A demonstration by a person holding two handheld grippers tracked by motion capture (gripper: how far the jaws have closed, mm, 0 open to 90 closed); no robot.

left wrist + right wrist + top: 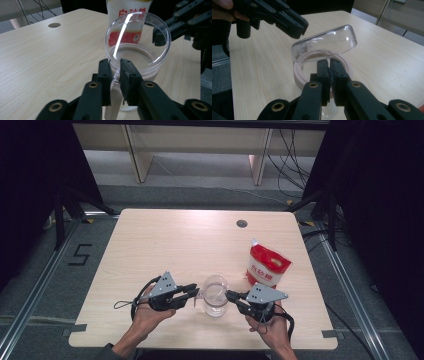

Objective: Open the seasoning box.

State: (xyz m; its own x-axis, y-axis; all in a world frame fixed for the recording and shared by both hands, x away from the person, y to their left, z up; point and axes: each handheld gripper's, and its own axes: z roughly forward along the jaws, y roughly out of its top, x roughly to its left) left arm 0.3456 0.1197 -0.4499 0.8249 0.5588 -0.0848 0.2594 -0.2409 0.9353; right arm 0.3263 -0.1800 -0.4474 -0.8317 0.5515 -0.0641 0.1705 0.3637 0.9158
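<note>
A clear round jar (215, 306) stands on the table near its front edge, between my two grippers. Its clear lid (324, 45) hangs tilted above the mouth. From the left, my left gripper (115, 63) reaches the jar; its jaws stand slightly apart, with a thin clear tab of the lid (116, 75) in the gap. My right gripper (329, 63) comes in from the right, its jaws closed together on the jar's near rim (298, 75). In the high view the left gripper (196, 292) and right gripper (230, 295) face each other across the jar.
A red and white bag (267, 265) stands upright just behind my right gripper, close to the jar. A small round hole (242, 223) sits in the tabletop (165, 245) near the far edge. Black curtains and stands flank the table.
</note>
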